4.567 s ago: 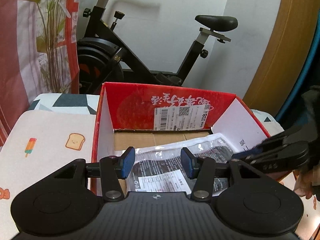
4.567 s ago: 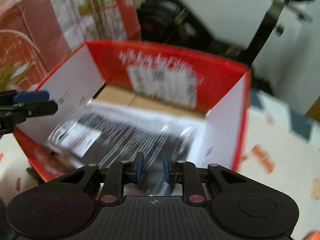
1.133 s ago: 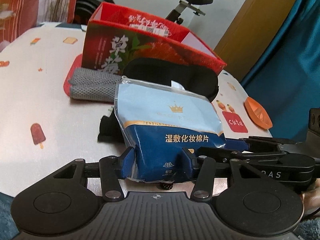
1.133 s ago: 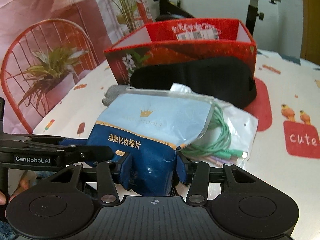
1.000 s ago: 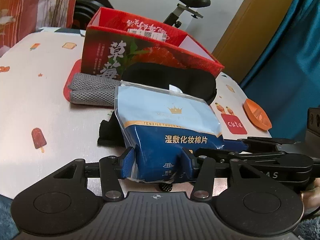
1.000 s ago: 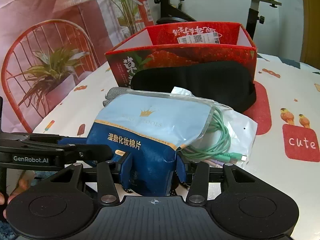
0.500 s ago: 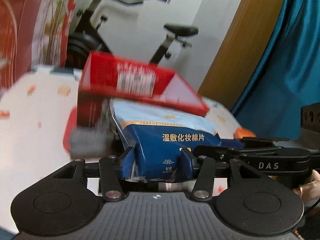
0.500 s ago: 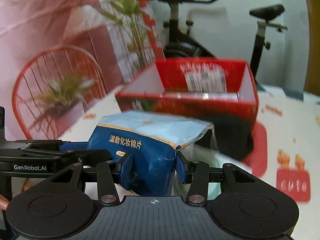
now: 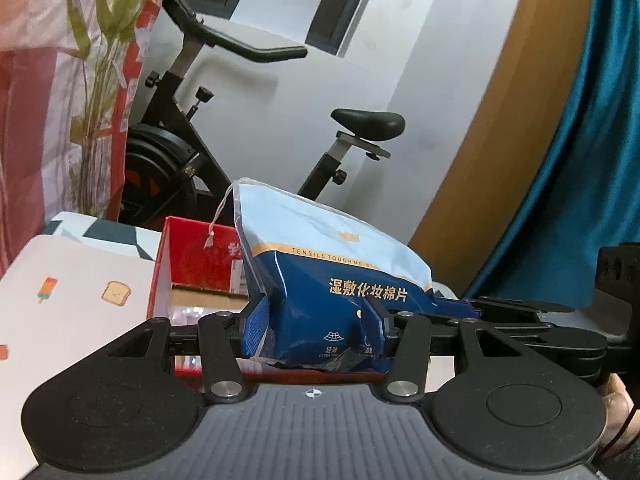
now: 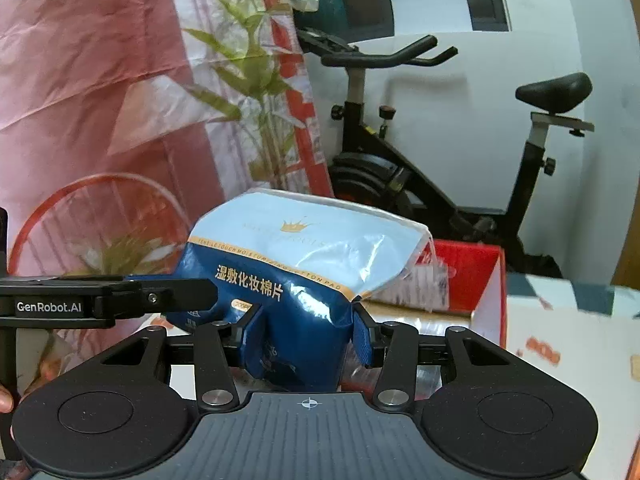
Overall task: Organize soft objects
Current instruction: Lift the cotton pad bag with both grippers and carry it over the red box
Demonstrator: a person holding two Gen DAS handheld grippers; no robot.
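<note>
Cotton-pad pouch (image 9: 320,280) pinched by both left gripper (image 9: 316,320) and right gripper (image 10: 304,334), jaws part-closed; red box (image 9: 188,256) at 11 o'clock, pouch not yet boxed.

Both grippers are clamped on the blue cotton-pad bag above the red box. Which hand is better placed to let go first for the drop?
Left, marginally, as a judgement. The left gripper shows the red box open directly ahead under the bag; from the right gripper the box sits off right.

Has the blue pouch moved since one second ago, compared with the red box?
Yes. The pouch went up: it lay on the table in front of the red box, and now both grippers hold it above the box's rim.
</note>
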